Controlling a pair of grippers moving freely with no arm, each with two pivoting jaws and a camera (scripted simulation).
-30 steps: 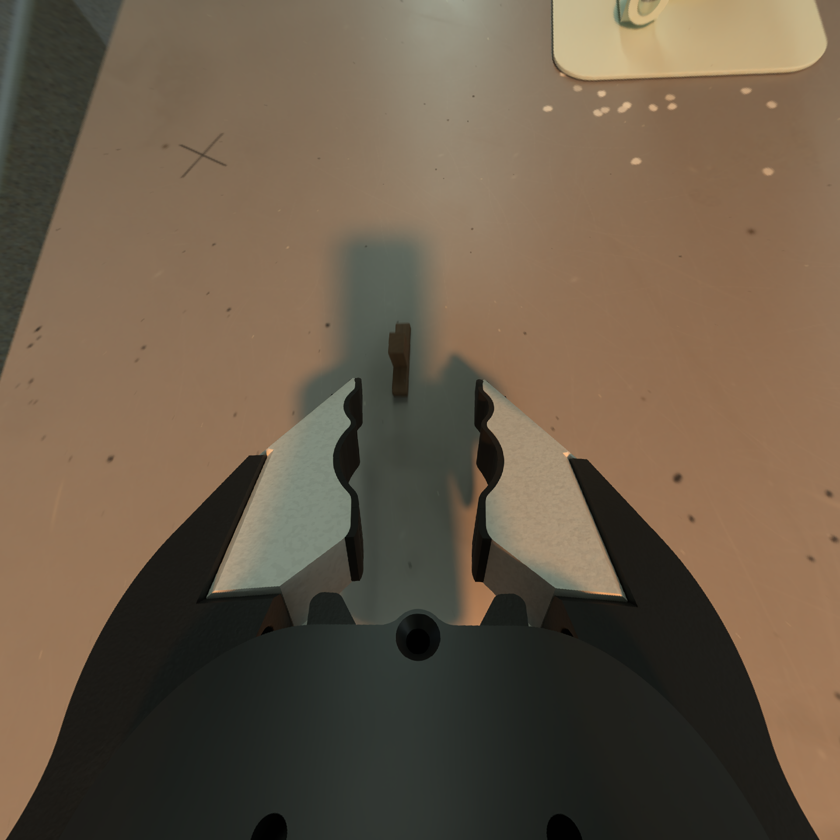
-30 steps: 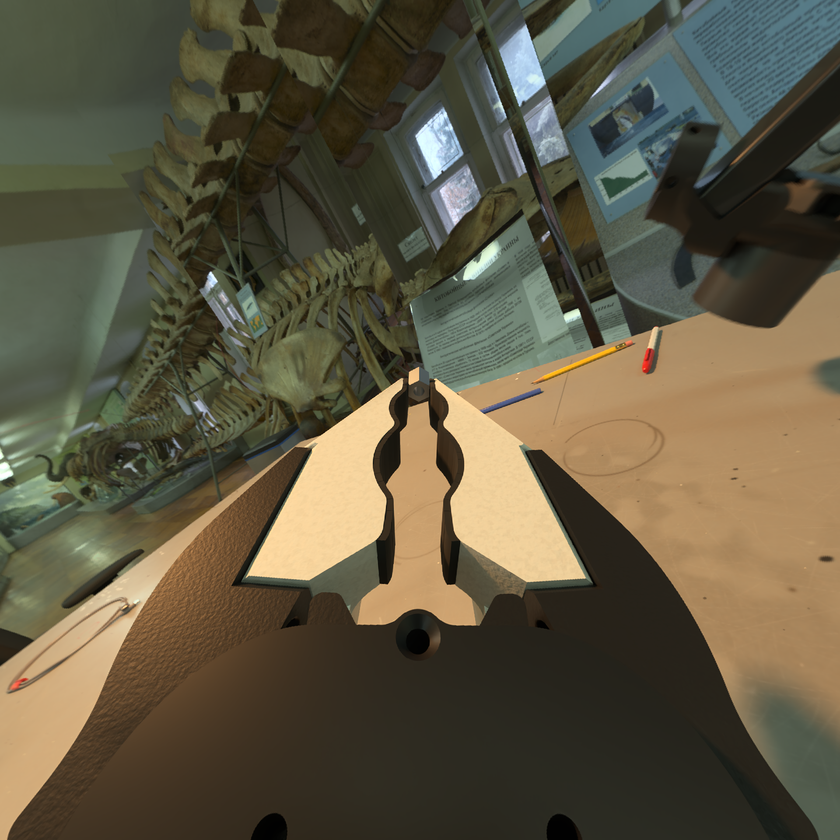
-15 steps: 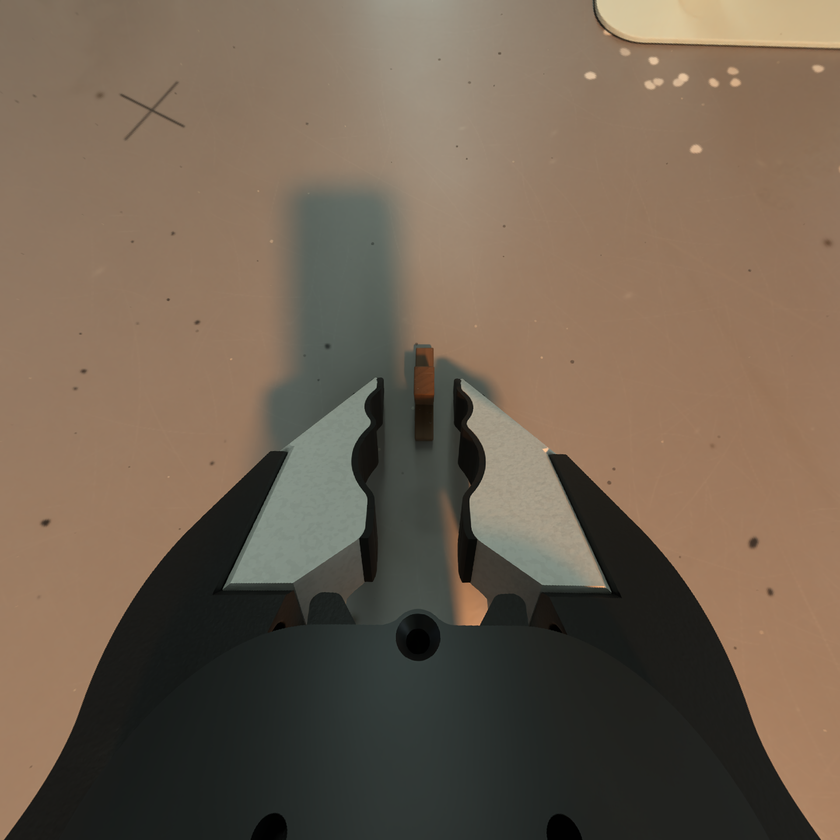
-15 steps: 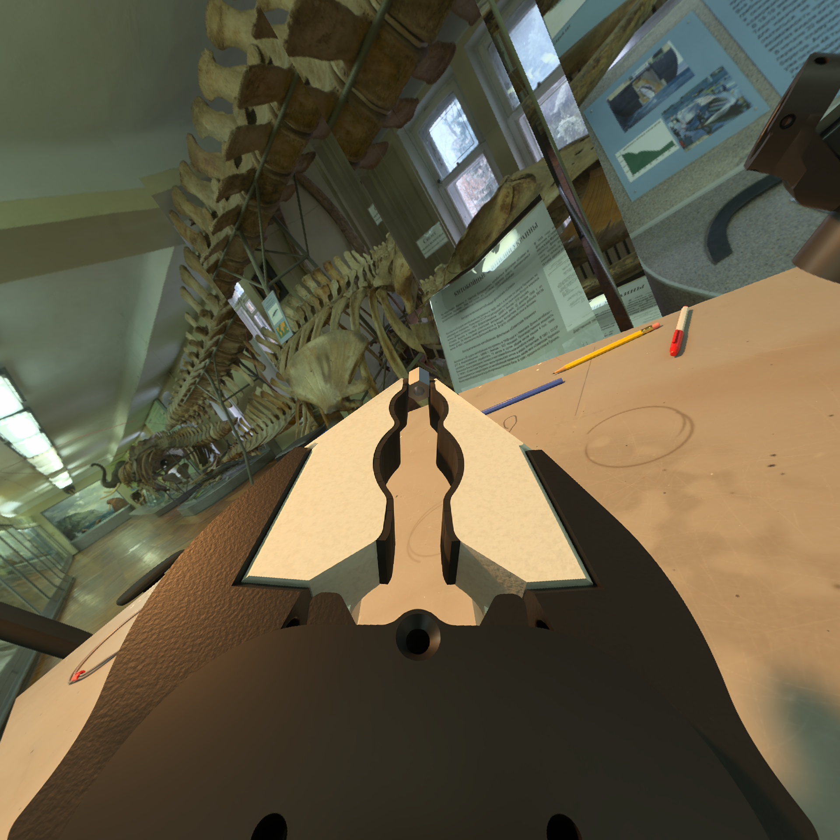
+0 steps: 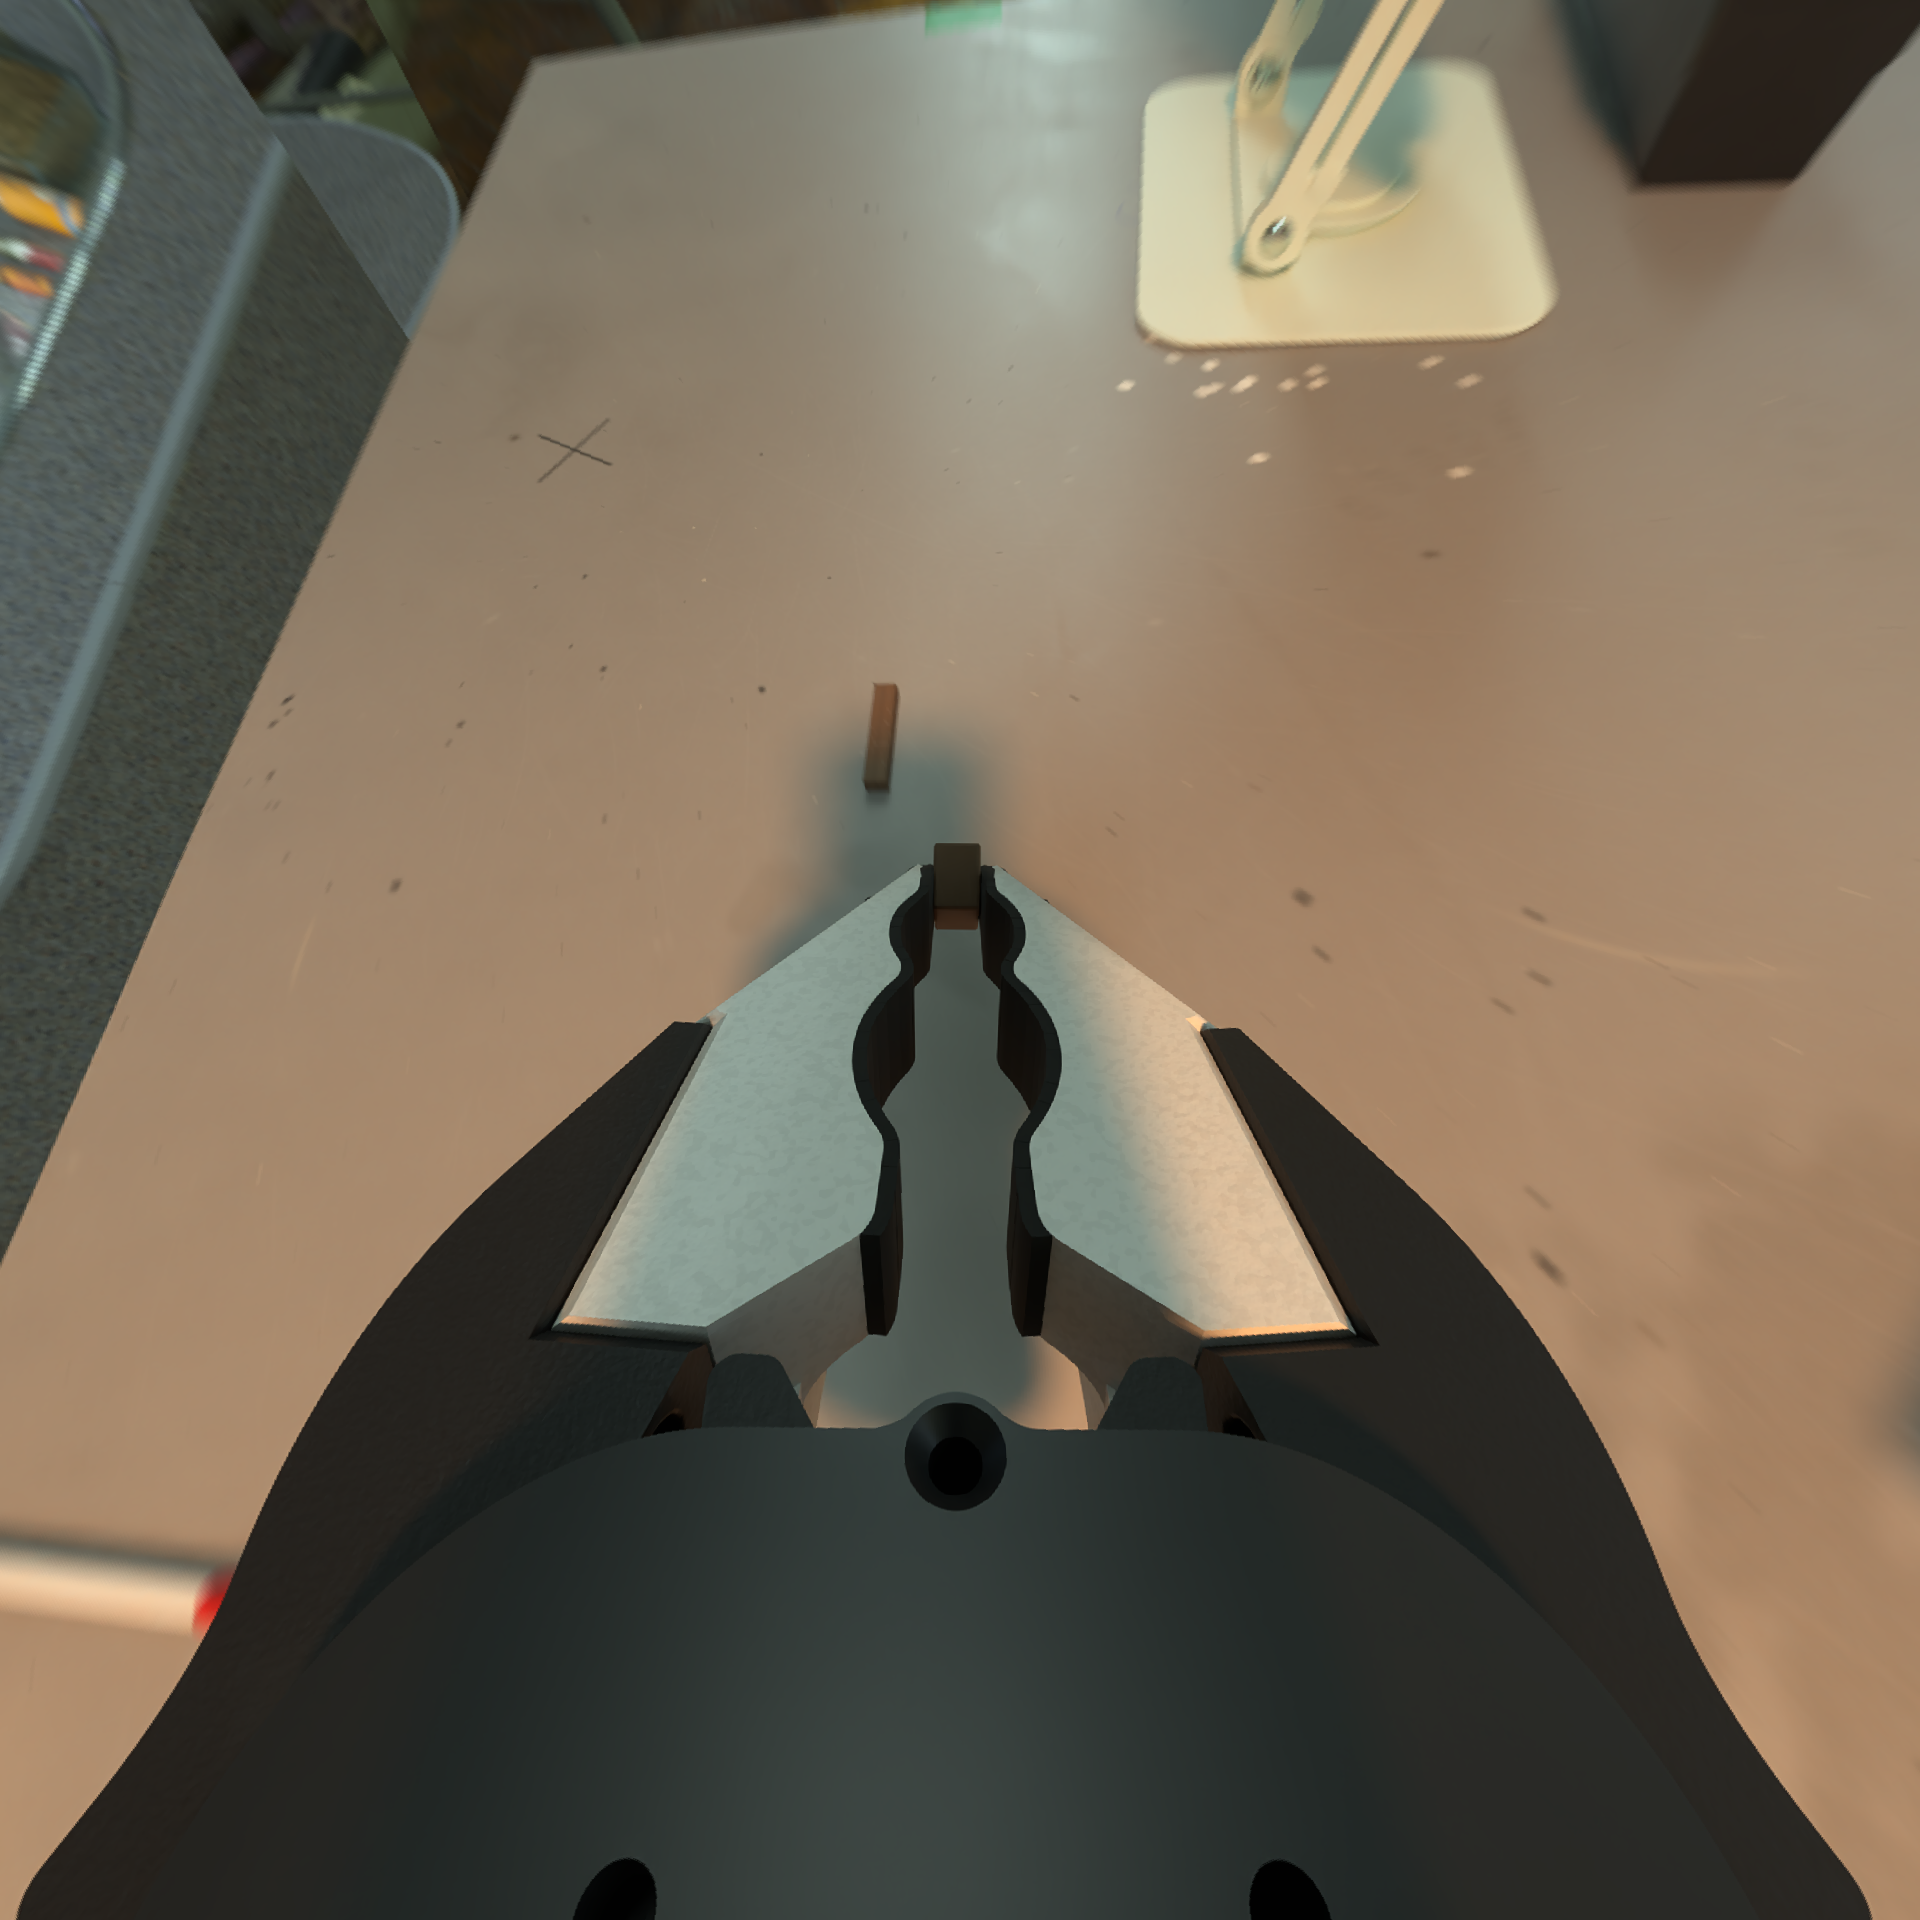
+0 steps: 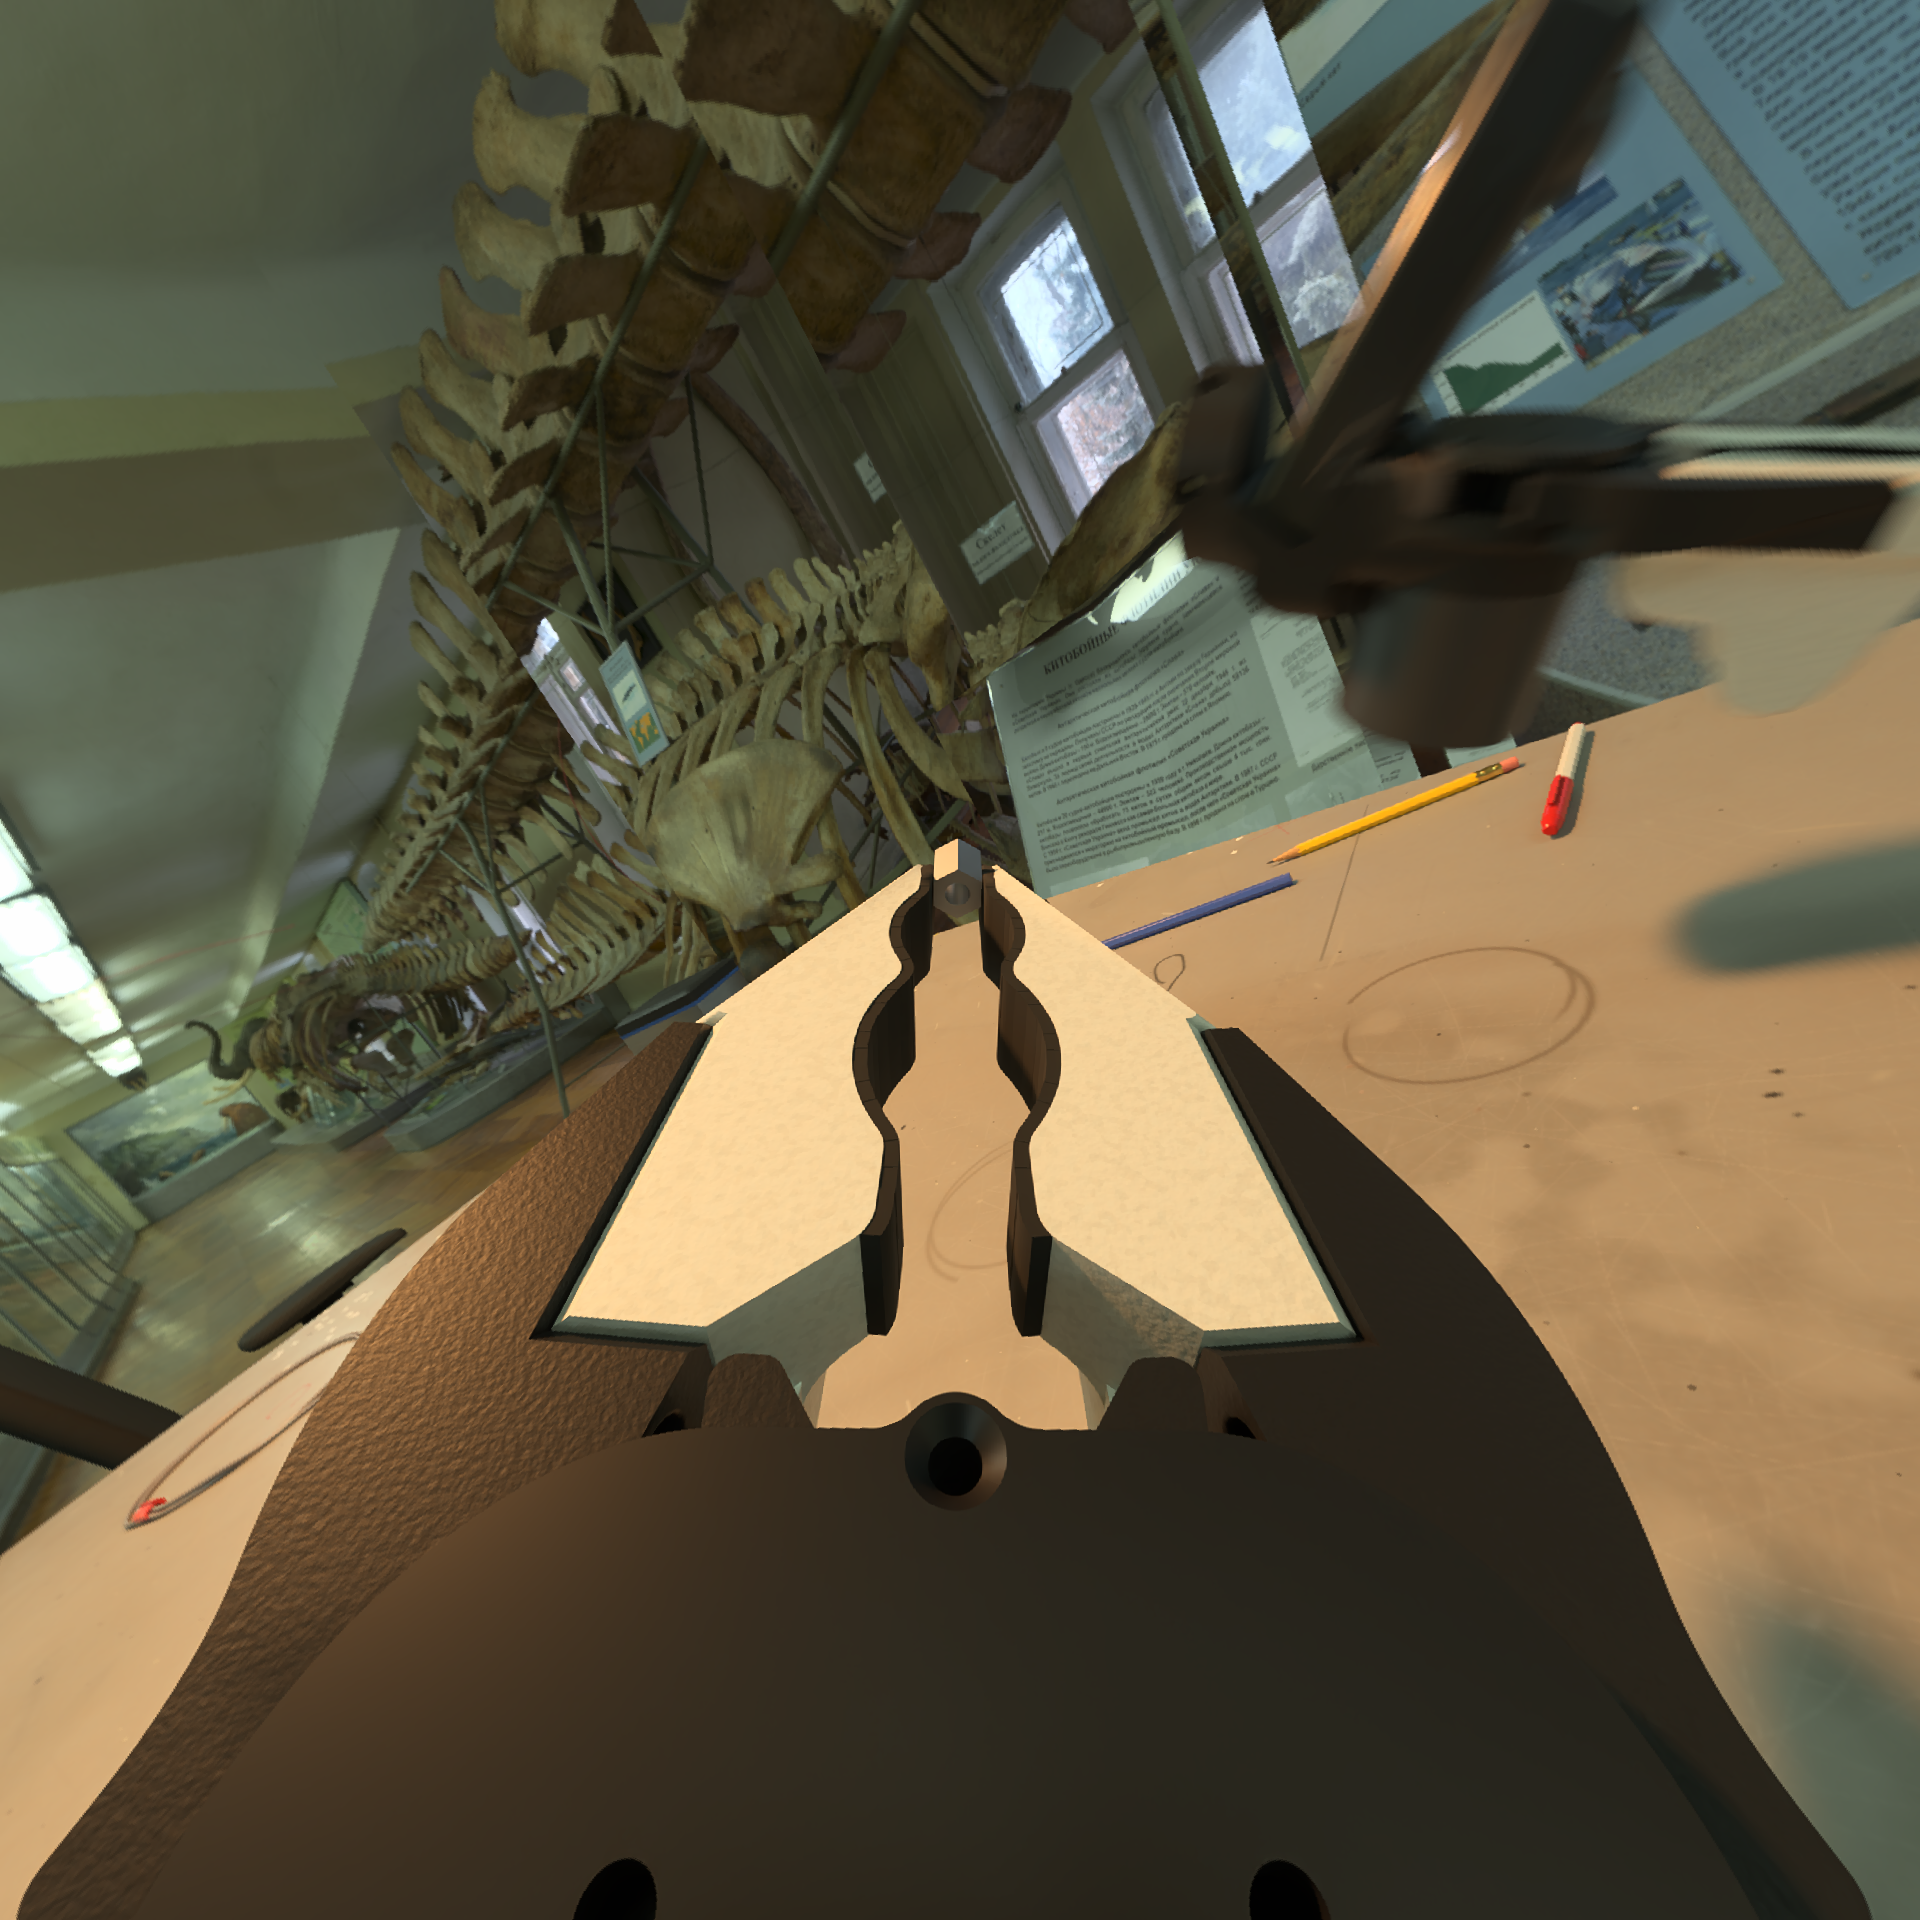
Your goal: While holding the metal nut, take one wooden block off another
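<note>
My left gripper (image 5: 956, 883) is closed narrow on a small wooden block (image 5: 956, 881), which sits between the very tips of the fingers and is lifted above the table (image 5: 1351, 727). The second wooden block (image 5: 882, 737), a thin brown piece, lies flat on the table a little beyond the held block and slightly to its left, apart from it. I take this lying block as my landmark. Far beyond it and to the right stands a cream lamp base (image 5: 1340, 301) with a pale arm rising from it, and beside that base some white specks are scattered on the table. Beyond the lying block and to the left a small pencil cross (image 5: 574, 450) is drawn on the surface. My right gripper (image 6: 957, 888) is also closed narrow, and it holds the metal nut (image 6: 955, 891) at its fingertips, above the table edge. In the right wrist view I see a yellow pencil (image 6: 1392, 810), a red marker (image 6: 1562, 781) and a blue pencil (image 6: 1200, 911) lying on the table, and a drawn circle (image 6: 1467, 1013); the other gripper shows blurred at the upper right.
</note>
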